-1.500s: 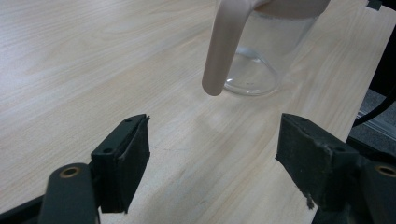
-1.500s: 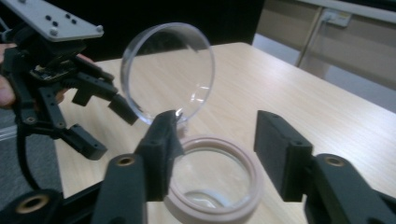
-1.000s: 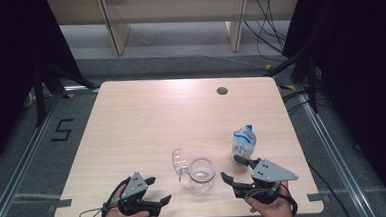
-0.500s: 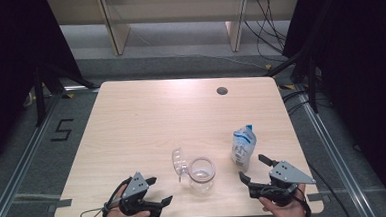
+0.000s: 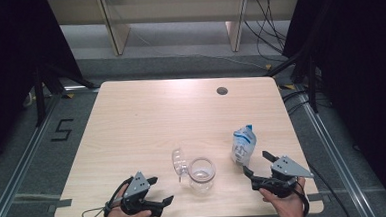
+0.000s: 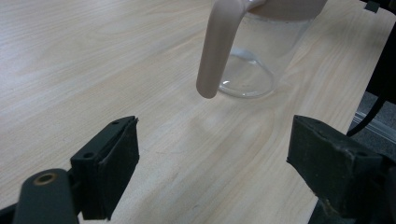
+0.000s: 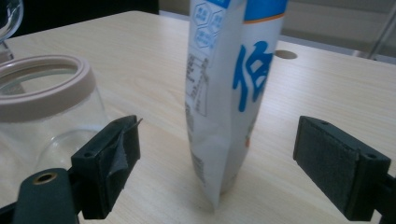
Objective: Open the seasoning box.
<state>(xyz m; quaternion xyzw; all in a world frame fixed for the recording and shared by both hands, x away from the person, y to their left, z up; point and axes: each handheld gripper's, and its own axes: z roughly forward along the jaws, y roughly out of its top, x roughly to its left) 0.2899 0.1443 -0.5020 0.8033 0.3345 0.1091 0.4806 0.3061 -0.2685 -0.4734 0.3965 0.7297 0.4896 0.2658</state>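
A clear glass jar (image 5: 201, 174) with a pale rim and an open hinged lid (image 5: 178, 162) stands near the table's front edge. A white and blue pouch (image 5: 243, 144) stands upright to its right. My left gripper (image 5: 158, 191) is open at the front left, a little short of the jar (image 6: 261, 51), whose handle (image 6: 215, 46) hangs ahead of the jaws. My right gripper (image 5: 257, 164) is open at the front right, just in front of the pouch (image 7: 231, 88), which lies between the jaw lines but untouched. The jar (image 7: 44, 107) shows at its left.
The wooden table (image 5: 146, 121) has a round cable hole (image 5: 222, 91) at the back right. Metal floor rails run along both sides, with a "5" marked on the floor (image 5: 62, 129) at the left. Shelving legs stand beyond the far edge.
My right gripper has moved right and slightly back toward the front edge, away from the jar, and now faces the pouch. The left gripper has barely moved.
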